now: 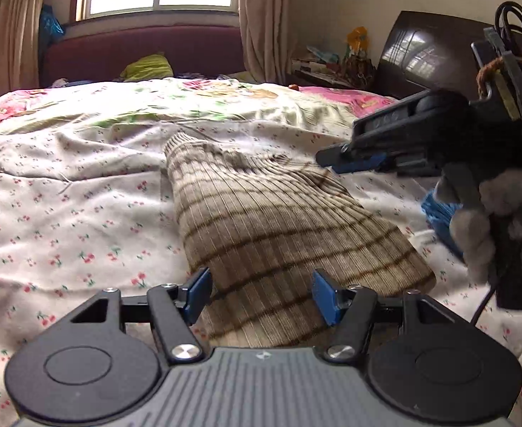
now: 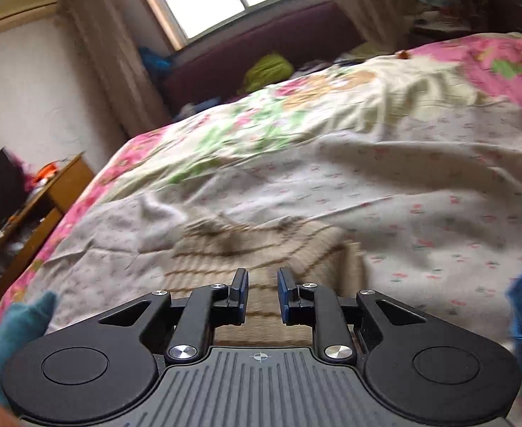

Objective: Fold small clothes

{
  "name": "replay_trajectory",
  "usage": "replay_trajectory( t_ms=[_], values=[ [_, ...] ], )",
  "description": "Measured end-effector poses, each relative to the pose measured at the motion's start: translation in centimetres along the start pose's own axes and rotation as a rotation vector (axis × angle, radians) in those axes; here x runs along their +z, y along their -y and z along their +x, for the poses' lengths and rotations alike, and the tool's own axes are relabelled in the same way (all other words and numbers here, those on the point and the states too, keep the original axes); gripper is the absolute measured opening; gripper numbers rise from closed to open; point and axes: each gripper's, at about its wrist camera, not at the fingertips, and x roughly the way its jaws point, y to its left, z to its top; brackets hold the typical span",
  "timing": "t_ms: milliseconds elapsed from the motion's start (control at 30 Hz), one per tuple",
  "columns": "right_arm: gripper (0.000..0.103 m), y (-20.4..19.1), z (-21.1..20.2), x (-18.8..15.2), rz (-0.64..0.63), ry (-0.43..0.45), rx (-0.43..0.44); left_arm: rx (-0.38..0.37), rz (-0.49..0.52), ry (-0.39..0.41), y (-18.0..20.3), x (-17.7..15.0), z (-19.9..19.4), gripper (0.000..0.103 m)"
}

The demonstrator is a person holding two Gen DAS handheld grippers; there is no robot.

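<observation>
Striped knit garment (image 1: 261, 220) is lying flat on floral bedsheet (image 1: 65, 206). Left gripper (image 1: 261, 295) is straddling its near hem, jaws spread, w/ nothing held. Right gripper (image 2: 262, 295), part-open & empty, is hovering over garment. Pinch both hem corners evenly before folding.

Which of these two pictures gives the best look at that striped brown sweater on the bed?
The left wrist view. There the sweater is sharp, with its ribbing, dark stripes and far cuff plain to see. In the right wrist view the sweater is motion-blurred and its near end is hidden behind the right gripper.
</observation>
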Motion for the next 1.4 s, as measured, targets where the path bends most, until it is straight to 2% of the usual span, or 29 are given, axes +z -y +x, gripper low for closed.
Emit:
replay_trajectory(
  t_ms=[33, 67, 100, 133, 167, 300, 367, 500, 667, 933, 967, 1100, 1133, 1233, 1333, 1400],
  values=[
    [0.017, -0.4, 0.8, -0.3, -0.019, -0.018, 0.006, 0.012, 0.001, 0.000, 0.0, 0.3, 0.3, 0.070],
    [0.017, -0.6, 1.7, -0.7, -0.042, -0.031, -0.025, 0.021, 0.001, -0.001, -0.1, 0.6, 0.8, 0.070],
    [0.015, -0.4, 2.7, -1.1, -0.071, -0.039, -0.096, 0.025, -0.003, -0.008, -0.2, 0.9, 1.3, 0.070],
    [0.002, 0.3, 3.5, -1.6, -0.081, -0.051, -0.164, 0.028, -0.010, -0.026, -0.4, 1.0, 2.0, 0.070],
    [0.001, 1.2, 3.9, -1.9, -0.064, -0.054, -0.176, 0.035, -0.015, -0.049, -0.6, 1.0, 2.7, 0.070],
    [0.000, 3.9, 2.9, -2.6, 0.043, -0.020, -0.145, 0.036, -0.064, -0.136, -1.7, 0.1, 4.7, 0.071],
    [0.000, 4.3, 2.7, -2.7, 0.061, -0.019, -0.141, 0.027, -0.084, -0.136, -2.0, 0.0, 4.4, 0.072],
    [0.000, 3.5, 2.3, -2.7, 0.016, -0.009, -0.178, 0.044, -0.084, -0.111, -2.1, 0.7, 3.7, 0.071],
    [0.000, 5.7, 2.2, -3.8, 0.116, 0.017, -0.197, 0.061, -0.064, -0.154, -1.7, 1.3, 5.3, 0.072],
    [0.000, 7.8, 0.3, -4.7, 0.231, 0.067, -0.127, 0.098, -0.013, -0.158, -0.4, 1.3, 5.2, 0.072],
    [0.003, 7.7, -0.2, -4.7, 0.225, 0.077, -0.114, 0.101, -0.015, -0.163, -0.4, 1.3, 5.3, 0.073],
    [0.034, 6.4, -2.1, -4.3, 0.174, 0.088, -0.114, 0.115, -0.003, -0.165, 0.1, 1.6, 5.2, 0.072],
    [0.039, 6.3, -2.4, -4.4, 0.171, 0.088, -0.106, 0.119, 0.009, -0.163, 0.3, 1.7, 5.1, 0.072],
    [0.045, 5.8, -2.8, -5.0, 0.168, 0.054, -0.073, 0.127, 0.023, -0.151, 0.2, 1.8, 4.7, 0.072],
    [0.047, 4.9, -2.0, -5.8, 0.098, -0.007, -0.111, 0.124, -0.003, -0.155, -0.4, 1.8, 4.4, 0.073],
    [0.047, 5.1, -1.7, -6.3, 0.111, -0.028, -0.101, 0.109, -0.032, -0.163, -1.0, 1.8, 4.4, 0.073]
  ],
)
